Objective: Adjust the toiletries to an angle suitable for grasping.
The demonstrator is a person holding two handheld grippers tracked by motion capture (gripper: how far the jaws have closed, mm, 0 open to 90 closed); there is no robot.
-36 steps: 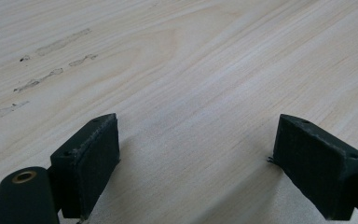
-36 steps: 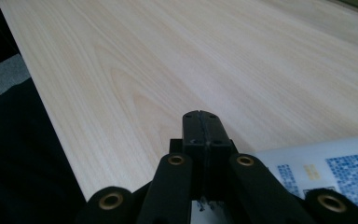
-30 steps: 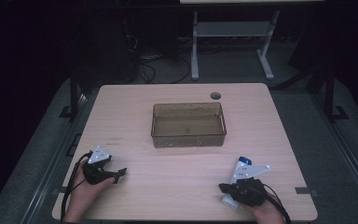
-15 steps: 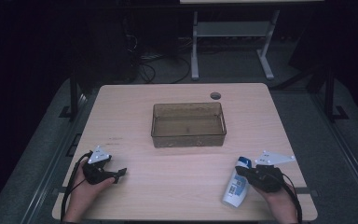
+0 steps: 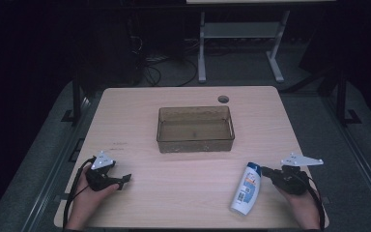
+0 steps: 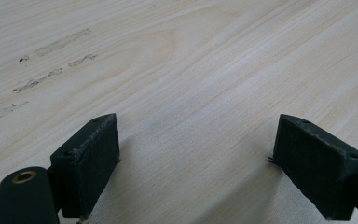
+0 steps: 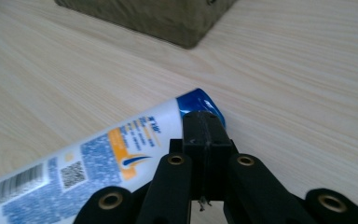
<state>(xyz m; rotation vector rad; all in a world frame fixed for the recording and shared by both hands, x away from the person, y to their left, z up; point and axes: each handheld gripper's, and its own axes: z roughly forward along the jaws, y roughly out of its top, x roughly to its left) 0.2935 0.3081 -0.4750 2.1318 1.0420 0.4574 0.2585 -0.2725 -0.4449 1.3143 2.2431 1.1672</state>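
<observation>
Right gripper view: closed right claw (image 7: 207, 133) beside bottle (image 7: 88, 168)

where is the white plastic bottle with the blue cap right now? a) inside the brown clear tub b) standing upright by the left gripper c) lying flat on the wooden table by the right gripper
c: the white plastic bottle with the blue cap lies flat on the wooden table, beside the shut right gripper, outside the brown clear tub.
</observation>
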